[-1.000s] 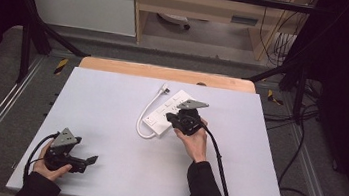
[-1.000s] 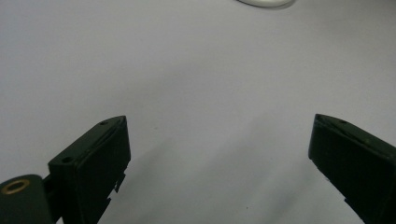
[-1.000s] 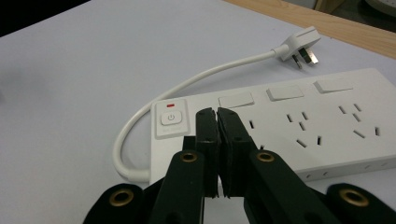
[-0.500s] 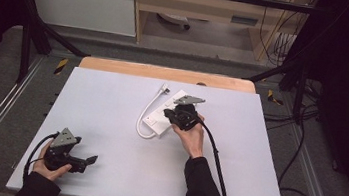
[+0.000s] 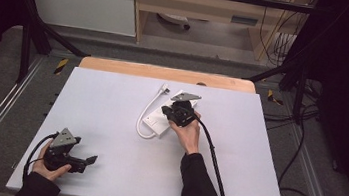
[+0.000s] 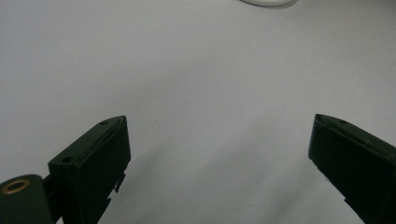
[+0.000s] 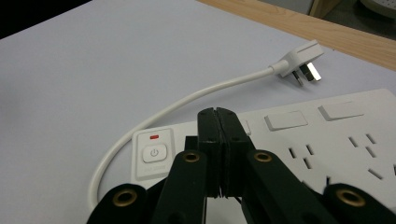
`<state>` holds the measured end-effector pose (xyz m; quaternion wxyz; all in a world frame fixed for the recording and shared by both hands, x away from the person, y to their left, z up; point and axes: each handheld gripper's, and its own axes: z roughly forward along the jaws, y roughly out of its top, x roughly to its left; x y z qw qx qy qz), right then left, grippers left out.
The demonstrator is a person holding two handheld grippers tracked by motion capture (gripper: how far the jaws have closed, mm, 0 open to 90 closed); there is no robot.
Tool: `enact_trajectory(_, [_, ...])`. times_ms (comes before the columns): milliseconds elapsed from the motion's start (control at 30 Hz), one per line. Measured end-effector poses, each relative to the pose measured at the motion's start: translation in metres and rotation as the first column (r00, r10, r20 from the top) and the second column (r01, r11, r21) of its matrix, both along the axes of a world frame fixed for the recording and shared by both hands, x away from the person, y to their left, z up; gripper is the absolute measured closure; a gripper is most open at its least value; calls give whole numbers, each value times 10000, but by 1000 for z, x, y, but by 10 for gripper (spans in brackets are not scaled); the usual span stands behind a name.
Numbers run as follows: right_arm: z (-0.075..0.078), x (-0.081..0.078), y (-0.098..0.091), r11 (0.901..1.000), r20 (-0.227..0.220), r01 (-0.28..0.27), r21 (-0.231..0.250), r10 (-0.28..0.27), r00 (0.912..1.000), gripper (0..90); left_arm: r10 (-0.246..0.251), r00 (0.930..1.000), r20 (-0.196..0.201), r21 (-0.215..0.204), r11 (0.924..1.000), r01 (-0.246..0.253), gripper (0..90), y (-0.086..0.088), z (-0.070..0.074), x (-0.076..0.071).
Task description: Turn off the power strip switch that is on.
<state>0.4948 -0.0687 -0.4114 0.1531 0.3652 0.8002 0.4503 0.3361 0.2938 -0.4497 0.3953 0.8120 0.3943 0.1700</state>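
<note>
One white power strip (image 5: 159, 121) lies near the middle of the table (image 5: 111, 100), a little toward the far edge and set at a slant to it. One white cord (image 5: 146, 117) loops out from its near end, curves toward the left edge and runs back to one plug (image 5: 164, 89), which lies flat on the table near the far edge. In the right gripper view the power strip (image 7: 327, 140) shows one power button (image 7: 154, 153) with one small red mark above it, two flat rectangular switches and several sets of socket slots; the plug (image 7: 301, 63) there shows three metal prongs. The right gripper (image 5: 171, 111) hangs over the near end of the strip, close to the button, its two black jaws pressed together with nothing between them; whether the tips touch the strip cannot be told. The left gripper (image 5: 90, 159) rests near the table's near left corner, well apart from the strip, with its two jaws spread wide over bare table.
</note>
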Motion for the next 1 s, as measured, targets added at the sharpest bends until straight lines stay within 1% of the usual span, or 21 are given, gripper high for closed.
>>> enact_trajectory(267, [-7, 6, -1, 9999, -137, 118, 91, -116, 9998, 896, -4, 10000, -3, 17, 10000, 4, 54, 0, 0, 0])
enact_trajectory(567, [-16, 12, -1, 9997, -164, 227, 37, -226, 9996, 900, -7, 10000, -1, 3, 10000, 7, 54, 0, 0, 0])
enact_trajectory(600, [-17, 13, -1, 9997, -236, 252, 56, -250, 9994, 900, -4, 10000, -5, 2, 10000, 4, 54, 0, 0, 0])
enact_trajectory(667, [-18, 14, 0, 9997, -202, 245, 13, -245, 9995, 900, -4, 10000, -2, -1, 10000, 4, 54, 0, 0, 0])
enact_trajectory(800, [-20, 15, 0, 9996, -252, 283, -68, -284, 9993, 900, -7, 10000, -2, 7, 10000, 7, 54, 0, 0, 0])
enact_trajectory(900, [-22, 18, -1, 9992, -240, 394, -36, -395, 9989, 900, -8, 10000, -2, 9, 10000, 8, 54, 0, 0, 0])
enact_trajectory(1000, [-22, 18, -1, 9993, -243, 382, -8, -382, 9990, 900, -1, 10000, -11, 13, 10000, 1, 54, 0, 0, 0])
